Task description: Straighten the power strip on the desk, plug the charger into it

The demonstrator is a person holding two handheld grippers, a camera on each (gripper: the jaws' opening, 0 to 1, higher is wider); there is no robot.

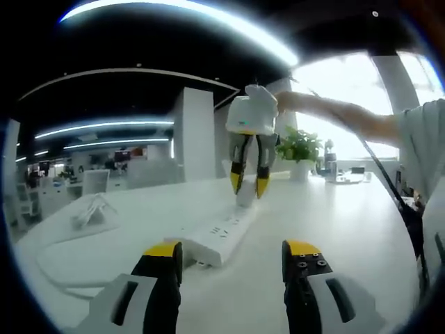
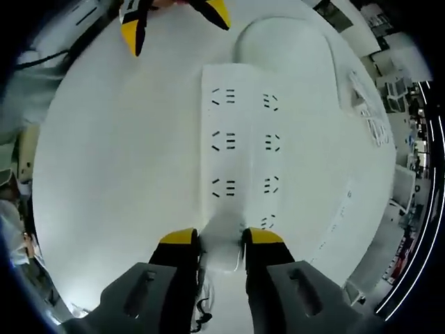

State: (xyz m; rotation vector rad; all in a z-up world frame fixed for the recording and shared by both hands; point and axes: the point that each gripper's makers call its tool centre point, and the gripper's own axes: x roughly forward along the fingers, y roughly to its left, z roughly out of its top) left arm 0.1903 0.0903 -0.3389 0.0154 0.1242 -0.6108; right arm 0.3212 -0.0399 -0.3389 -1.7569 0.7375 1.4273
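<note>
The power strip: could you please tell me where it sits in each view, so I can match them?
Left gripper view: the power strip lies at centre on the desk, under the right claw.
Right gripper view: it runs up the middle, above the right claw, which grips a white charger.
Shared landmark: the right claw.

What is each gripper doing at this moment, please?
Left gripper: open, holding nothing.
Right gripper: shut on the charger, over the power strip.

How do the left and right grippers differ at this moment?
The right gripper points down at the power strip, shut on a white charger; the left gripper is open and holds nothing. The right is above the strip's end; the left sits back, low over the desk. Both have yellow-tipped fingers.
</note>
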